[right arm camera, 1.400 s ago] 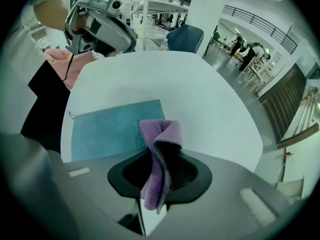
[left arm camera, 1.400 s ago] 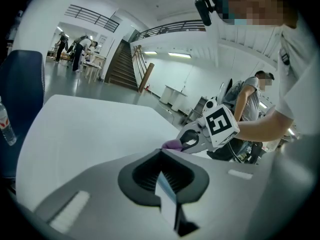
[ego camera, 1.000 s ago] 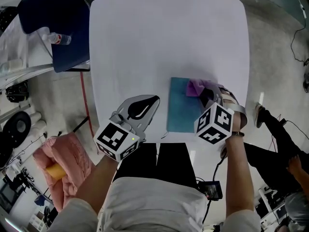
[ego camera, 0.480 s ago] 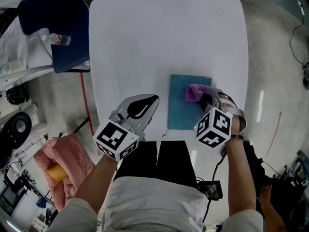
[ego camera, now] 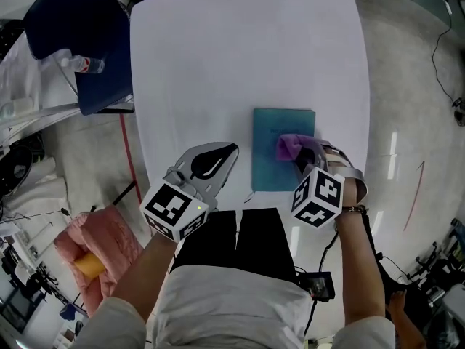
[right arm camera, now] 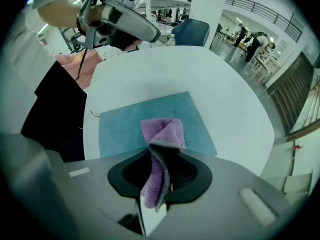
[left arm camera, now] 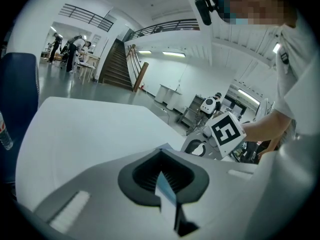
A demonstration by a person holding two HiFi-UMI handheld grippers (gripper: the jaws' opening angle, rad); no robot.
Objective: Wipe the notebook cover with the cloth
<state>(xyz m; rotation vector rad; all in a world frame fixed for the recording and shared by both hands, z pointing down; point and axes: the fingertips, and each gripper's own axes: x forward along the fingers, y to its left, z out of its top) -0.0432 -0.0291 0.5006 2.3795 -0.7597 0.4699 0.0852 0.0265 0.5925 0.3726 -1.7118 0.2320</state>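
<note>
A teal notebook (ego camera: 280, 149) lies flat on the white table (ego camera: 240, 57), near its front right part. My right gripper (ego camera: 299, 153) is shut on a purple cloth (ego camera: 290, 146), and the cloth rests on the cover's right half. In the right gripper view the cloth (right arm camera: 159, 149) hangs out of the jaws onto the notebook (right arm camera: 145, 121). My left gripper (ego camera: 218, 160) hovers over the table's front edge, left of the notebook, shut with nothing in it. In the left gripper view its jaws (left arm camera: 162, 181) point across the bare table.
A dark blue chair (ego camera: 80, 27) with a plastic bottle (ego camera: 83, 65) beside it stands to the table's left. A pink cloth bundle (ego camera: 94, 242) lies on the floor at lower left. Cables run along the floor on the right.
My right gripper has dragged the purple cloth from the notebook's far right corner toward me along the cover. The left gripper has stayed where it was.
</note>
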